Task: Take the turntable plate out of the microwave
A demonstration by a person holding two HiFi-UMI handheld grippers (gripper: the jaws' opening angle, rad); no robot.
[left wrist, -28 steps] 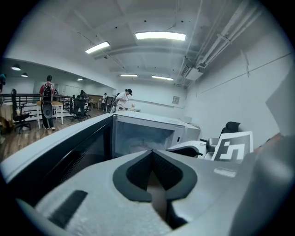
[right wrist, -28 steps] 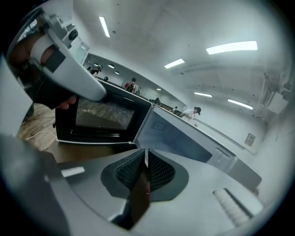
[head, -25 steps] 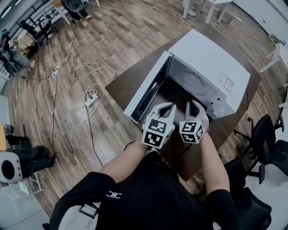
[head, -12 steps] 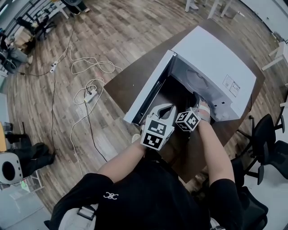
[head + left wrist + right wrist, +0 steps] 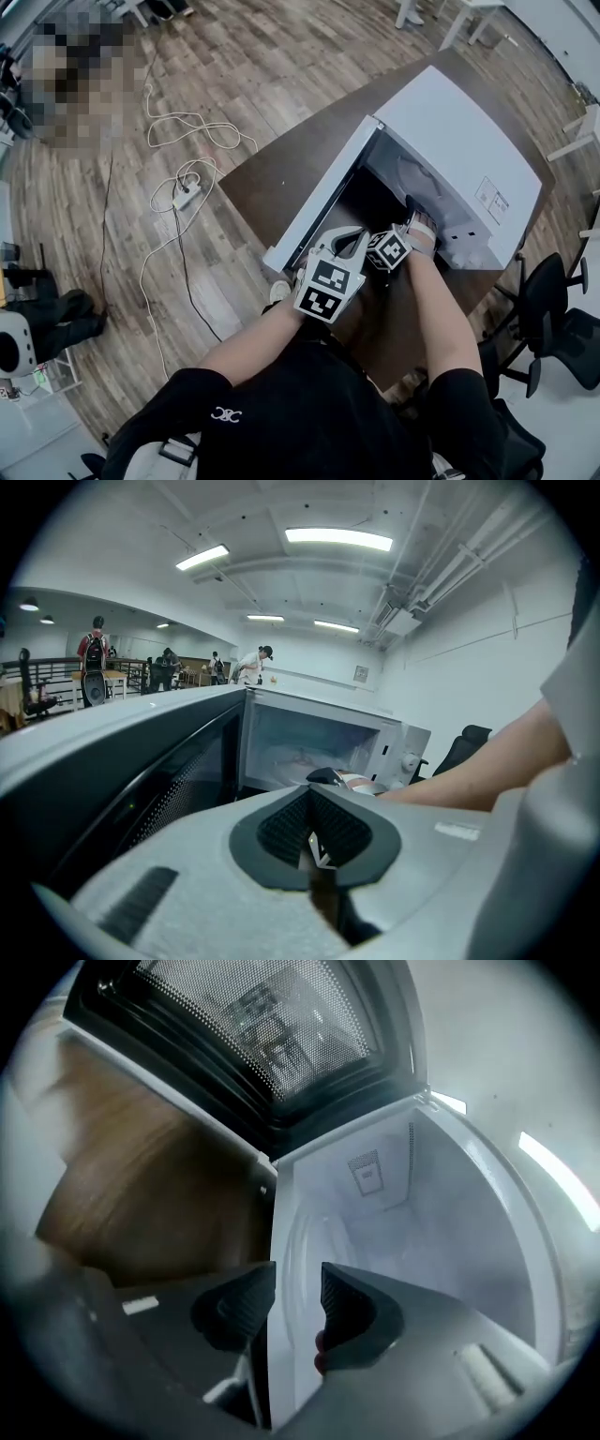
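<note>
The white microwave (image 5: pixel 459 141) stands on a dark table with its door (image 5: pixel 323 192) swung open to the left. The glass turntable plate (image 5: pixel 412 178) lies inside on the cavity floor and shows as pale curved rims in the right gripper view (image 5: pixel 305 1241). My right gripper (image 5: pixel 415 208) is rolled on its side at the cavity mouth, jaws opening (image 5: pixel 298 1290). The plate's near rim shows in the gap, and the pads do not press on it. My left gripper (image 5: pixel 359 236) hangs in front of the door, shut and empty (image 5: pixel 314 829).
The dark wooden table (image 5: pixel 272 164) carries only the microwave. The open door hems in the left gripper's left side. White cables and a power strip (image 5: pixel 187 192) lie on the wooden floor. Black office chairs (image 5: pixel 553 319) stand at the right.
The right gripper left its place beside the left one, moved forward and down to the microwave's mouth, rolled onto its side and spread its jaws. The left gripper sank a little.
</note>
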